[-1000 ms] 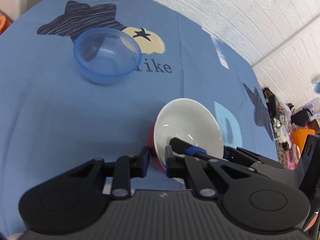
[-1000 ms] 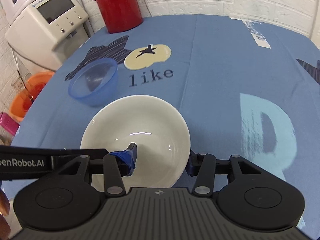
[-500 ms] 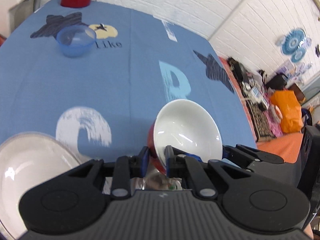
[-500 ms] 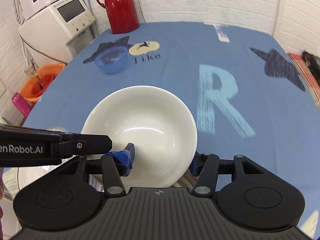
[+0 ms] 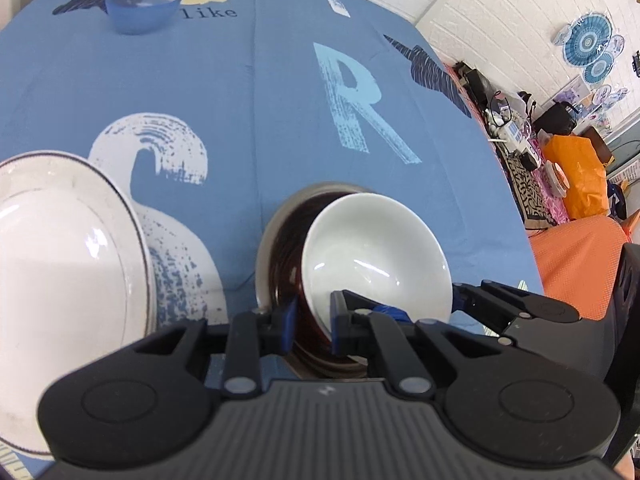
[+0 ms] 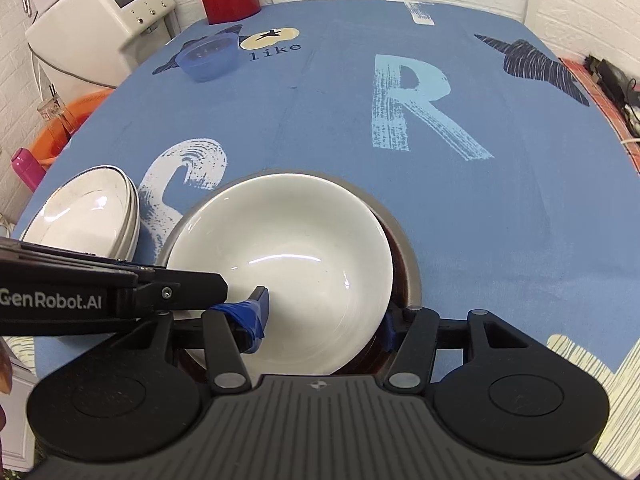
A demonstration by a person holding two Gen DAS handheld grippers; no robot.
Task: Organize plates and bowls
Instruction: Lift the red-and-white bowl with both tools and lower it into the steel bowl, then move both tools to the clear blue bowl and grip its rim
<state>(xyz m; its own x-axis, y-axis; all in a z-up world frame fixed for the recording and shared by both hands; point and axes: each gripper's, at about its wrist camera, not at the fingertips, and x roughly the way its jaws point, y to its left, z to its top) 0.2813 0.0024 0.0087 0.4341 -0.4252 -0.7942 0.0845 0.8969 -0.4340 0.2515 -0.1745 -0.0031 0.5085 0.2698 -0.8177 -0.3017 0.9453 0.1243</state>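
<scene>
White bowl (image 6: 288, 264) now over dark bowl (image 5: 286, 248).

Left wrist view: sits behind the left tongs (image 5: 310, 322), close above the surface (image 5: 260, 100), facing across it, tilted. Right wrist view: behind the right tongs (image 6: 324, 322), similar height, facing the far wall. Shared: white bowl (image 5: 376, 256) (image 6: 280, 264), plate stack (image 5: 68, 256) (image 6: 86, 216), blue bowl (image 5: 140, 6) (image 6: 208, 56).

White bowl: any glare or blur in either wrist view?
Left wrist: the glossy white ceramic bowl shows short highlight streaks; the dark brown bowl's far rim is smeared by blur. Right wrist: one long glare streak across the white bowl; image sharp, table edges bowed by fisheye.
</scene>
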